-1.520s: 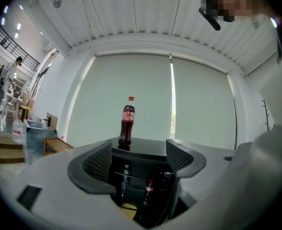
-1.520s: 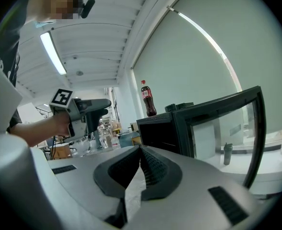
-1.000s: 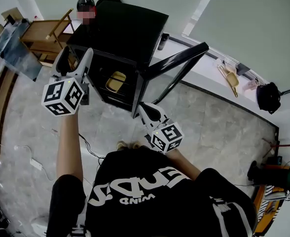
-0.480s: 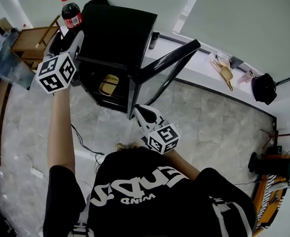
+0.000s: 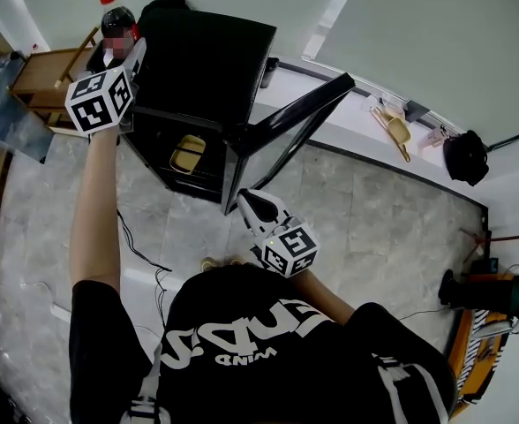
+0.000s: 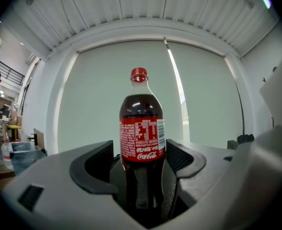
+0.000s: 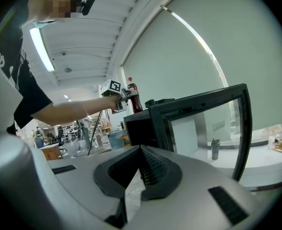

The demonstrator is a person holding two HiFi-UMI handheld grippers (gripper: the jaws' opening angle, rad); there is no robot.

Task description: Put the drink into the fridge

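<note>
A cola bottle (image 5: 114,20) with a red cap stands upright on top of the black fridge (image 5: 206,51). The fridge's glass door (image 5: 286,131) is swung open. My left gripper (image 5: 129,58) is raised to the bottle. In the left gripper view its open jaws flank the lower body of the bottle (image 6: 142,138), with a sliver of gap on the left side. The bottle's base is hidden between them. My right gripper (image 5: 249,203) hangs low in front of the door, shut and empty. The right gripper view shows the fridge (image 7: 141,126) and the far bottle (image 7: 133,97).
A yellow container (image 5: 187,153) lies on a shelf inside the fridge. A black bag (image 5: 167,3) sits at the back of the fridge top. A wooden chair (image 5: 43,73) stands left of the fridge. A dark flask (image 5: 268,71) and yellow scoops (image 5: 399,131) rest on the white ledge.
My left gripper has risen from in front of the fridge opening up to the bottle on top. The right gripper has hardly moved.
</note>
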